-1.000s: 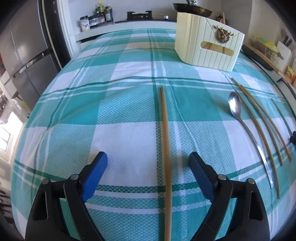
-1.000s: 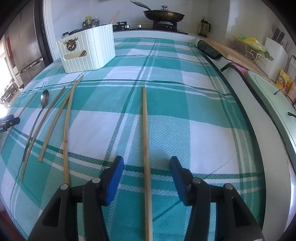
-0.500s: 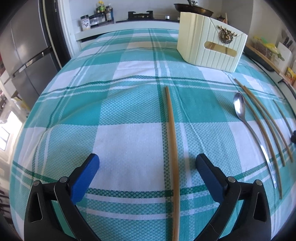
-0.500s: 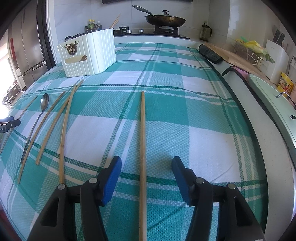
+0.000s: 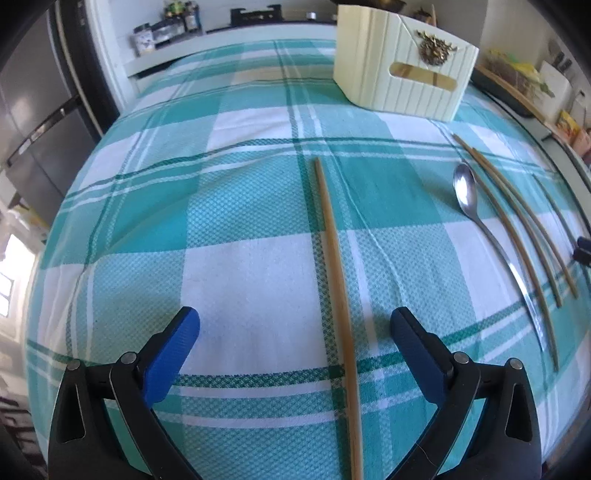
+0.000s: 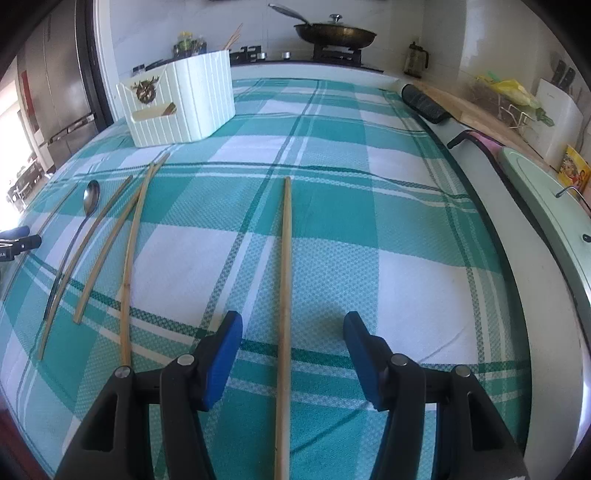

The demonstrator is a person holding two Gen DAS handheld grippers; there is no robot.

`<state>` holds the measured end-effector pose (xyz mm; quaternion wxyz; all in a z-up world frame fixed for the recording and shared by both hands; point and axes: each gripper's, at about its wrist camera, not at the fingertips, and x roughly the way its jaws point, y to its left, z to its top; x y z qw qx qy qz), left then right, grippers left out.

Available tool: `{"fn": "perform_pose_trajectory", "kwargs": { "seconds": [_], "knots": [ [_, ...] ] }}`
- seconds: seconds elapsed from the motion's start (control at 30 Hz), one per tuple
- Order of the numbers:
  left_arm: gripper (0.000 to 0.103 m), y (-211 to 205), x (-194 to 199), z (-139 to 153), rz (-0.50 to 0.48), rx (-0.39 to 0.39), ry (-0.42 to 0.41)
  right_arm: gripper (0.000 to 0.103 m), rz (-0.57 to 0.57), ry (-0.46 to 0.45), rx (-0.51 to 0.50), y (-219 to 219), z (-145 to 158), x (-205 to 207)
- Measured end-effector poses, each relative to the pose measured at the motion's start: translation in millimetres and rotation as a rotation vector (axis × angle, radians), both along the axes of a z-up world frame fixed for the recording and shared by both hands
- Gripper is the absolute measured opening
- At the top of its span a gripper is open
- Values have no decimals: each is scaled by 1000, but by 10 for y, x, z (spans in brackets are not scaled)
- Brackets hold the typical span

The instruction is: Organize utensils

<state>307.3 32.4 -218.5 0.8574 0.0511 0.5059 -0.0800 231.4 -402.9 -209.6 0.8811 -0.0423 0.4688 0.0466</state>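
Observation:
A bamboo chopstick [image 5: 334, 266] lies lengthwise on the teal checked cloth [image 5: 236, 266], running between the open jaws of my left gripper [image 5: 295, 321]. Another chopstick [image 6: 285, 280] runs between the open jaws of my right gripper [image 6: 291, 325]. Both grippers are empty, just above the cloth. A metal spoon [image 5: 480, 221] and several more chopsticks [image 5: 524, 236] lie between the two grippers; in the right wrist view they are the spoon [image 6: 79, 225] and chopsticks [image 6: 129, 251] on the left. A cream ribbed utensil holder [image 5: 402, 62] stands at the far end, also in the right wrist view [image 6: 181, 101].
A fridge [image 5: 33, 103] stands at the left. A stove with a pan [image 6: 334, 35] is behind the table. A cutting board [image 6: 476, 118], a dark roll [image 6: 424, 103] and a green sink edge [image 6: 546, 206] line the right counter. The other gripper's tip [image 6: 18, 240] shows at the left.
The left gripper's jaws have opened wider and it has shifted slightly forward along its chopstick. The right gripper has crept forward and lower along its chopstick.

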Motion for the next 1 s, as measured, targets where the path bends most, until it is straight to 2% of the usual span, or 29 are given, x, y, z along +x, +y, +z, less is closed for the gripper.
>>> {"fn": "perform_pose_trajectory", "kwargs": {
  "seconds": [0.17,0.3,0.4,0.43,0.47,0.5,0.53,0.57,0.67,0.77,0.87,1.0],
  "knots": [
    [93,-51,211,31,-73,28,58,58,54,160,-30,-52,43,272],
    [82,-148,446,63,-106,28,99,58,84,200,-49,-8,55,568],
    [68,-212,603,88,-109,23,119,58,96,217,-49,71,34,817],
    [58,-221,645,98,-107,22,123,57,94,214,-46,95,32,909],
    [43,-238,684,108,-106,19,124,53,87,212,-41,110,33,989],
    [34,-261,712,120,-105,15,123,49,76,209,-41,131,32,1072],
    [13,-281,725,128,-107,13,120,28,70,201,-46,151,50,1128],
    [6,-311,733,128,-114,8,120,7,65,200,-45,170,56,1195],
    [4,-336,713,152,-102,17,86,6,35,196,-30,187,58,1285],
    [4,-234,618,352,-72,-48,31,6,22,145,18,202,197,1223],
    [4,-116,452,704,-55,-95,-62,6,37,40,84,240,561,989],
    [4,44,196,1201,-47,-167,-178,6,86,-80,126,333,1066,616]
  ]
}}
